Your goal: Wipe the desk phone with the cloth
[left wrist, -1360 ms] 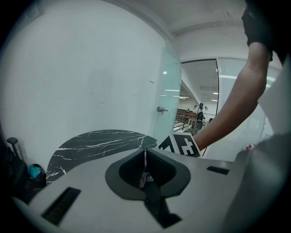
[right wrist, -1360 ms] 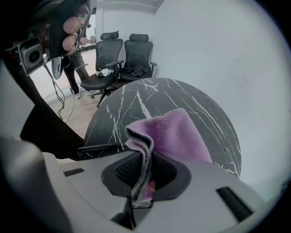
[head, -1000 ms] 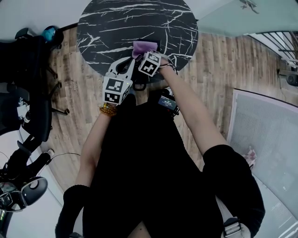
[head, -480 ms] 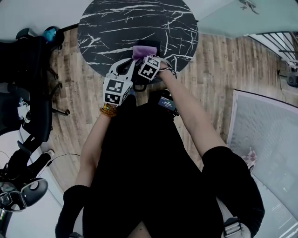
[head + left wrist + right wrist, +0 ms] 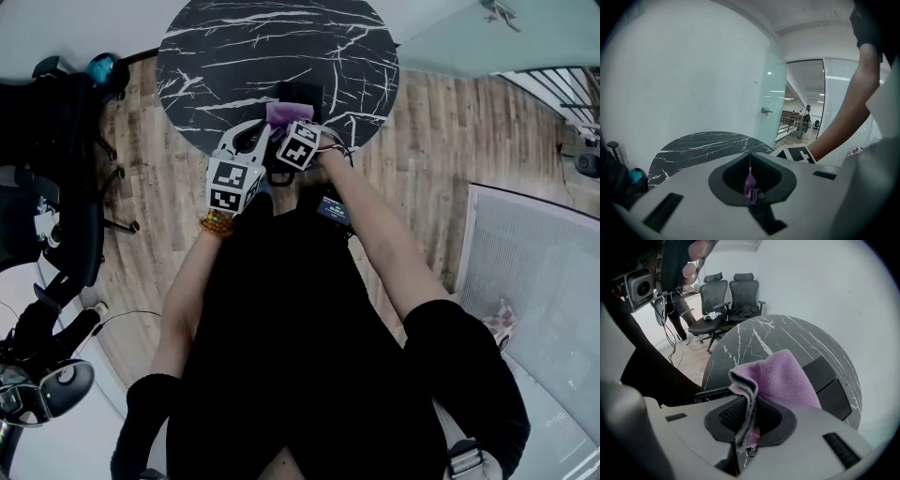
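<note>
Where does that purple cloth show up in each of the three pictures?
Head view: purple cloth top centre, at the black marble table's near edge.
Left gripper view: a thin sliver pinched in the jaws, low centre.
Right gripper view: large, centre, held in the jaws.
Shared landmark: that table.

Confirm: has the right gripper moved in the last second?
Yes. In the head view the right gripper, holding the cloth, has drawn back toward the near rim of the marble table, closer to the person.
</note>
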Tool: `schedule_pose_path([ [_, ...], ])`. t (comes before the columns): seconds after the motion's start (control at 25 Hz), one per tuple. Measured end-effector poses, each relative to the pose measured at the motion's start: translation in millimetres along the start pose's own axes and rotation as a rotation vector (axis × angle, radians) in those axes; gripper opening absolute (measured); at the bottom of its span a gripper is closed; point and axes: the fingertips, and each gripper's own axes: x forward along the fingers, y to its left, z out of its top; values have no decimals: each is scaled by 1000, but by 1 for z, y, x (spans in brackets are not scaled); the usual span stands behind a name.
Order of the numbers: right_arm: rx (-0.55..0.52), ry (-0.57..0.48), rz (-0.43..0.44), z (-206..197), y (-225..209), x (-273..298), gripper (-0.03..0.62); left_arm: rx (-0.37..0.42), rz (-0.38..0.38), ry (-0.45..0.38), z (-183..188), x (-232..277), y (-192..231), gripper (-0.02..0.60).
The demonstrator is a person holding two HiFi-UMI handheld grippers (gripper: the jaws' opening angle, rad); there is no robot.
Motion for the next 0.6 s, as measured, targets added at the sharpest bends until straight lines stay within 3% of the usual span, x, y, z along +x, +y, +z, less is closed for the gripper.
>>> schedule_pose_path([
  [0.48, 9, 8, 34, -5, 13, 4, 61, -5, 3, 4, -4, 0, 2, 23],
  [0.6, 57, -6, 50, -6, 16, 5, 61, -4, 7, 6, -5, -1, 3, 23],
])
